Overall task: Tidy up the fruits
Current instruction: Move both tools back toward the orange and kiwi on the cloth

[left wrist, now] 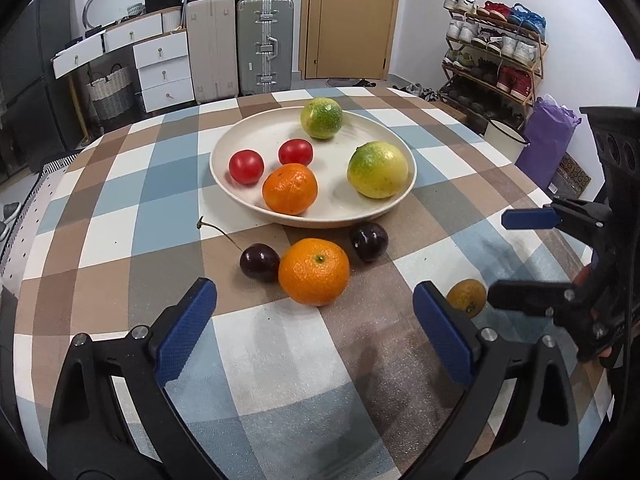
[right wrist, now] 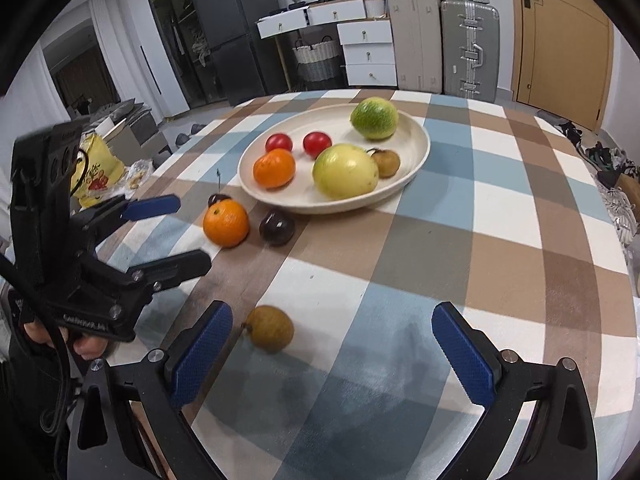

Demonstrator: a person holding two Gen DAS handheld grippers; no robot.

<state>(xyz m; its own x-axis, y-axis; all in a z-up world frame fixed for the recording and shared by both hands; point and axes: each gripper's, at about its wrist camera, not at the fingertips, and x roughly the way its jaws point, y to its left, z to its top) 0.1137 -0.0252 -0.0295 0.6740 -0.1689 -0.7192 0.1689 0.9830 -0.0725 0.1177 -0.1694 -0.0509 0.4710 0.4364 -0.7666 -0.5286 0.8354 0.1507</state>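
Observation:
A cream plate (left wrist: 256, 128) (right wrist: 420, 140) on the checked tablecloth holds two red tomatoes (left wrist: 246, 166), an orange (left wrist: 290, 188), two green-yellow fruits (left wrist: 378, 170) and a small brown fruit (right wrist: 386, 163). On the cloth in front of it lie an orange (left wrist: 314, 272) (right wrist: 225, 222), two dark cherries (left wrist: 259, 262) (left wrist: 369, 241) and a brown longan (left wrist: 467, 297) (right wrist: 270, 332). My left gripper (left wrist: 316, 332) (right wrist: 176, 236) is open and empty just short of the loose orange. My right gripper (right wrist: 332, 352) (left wrist: 516, 258) is open and empty, with the longan near its left finger.
The round table (left wrist: 100, 240) drops off at its edges. Suitcases (left wrist: 264, 44), white drawers (left wrist: 160, 64), a door and a shoe rack (left wrist: 496, 56) stand beyond it. A yellow bag (right wrist: 96, 168) lies off the table's left side.

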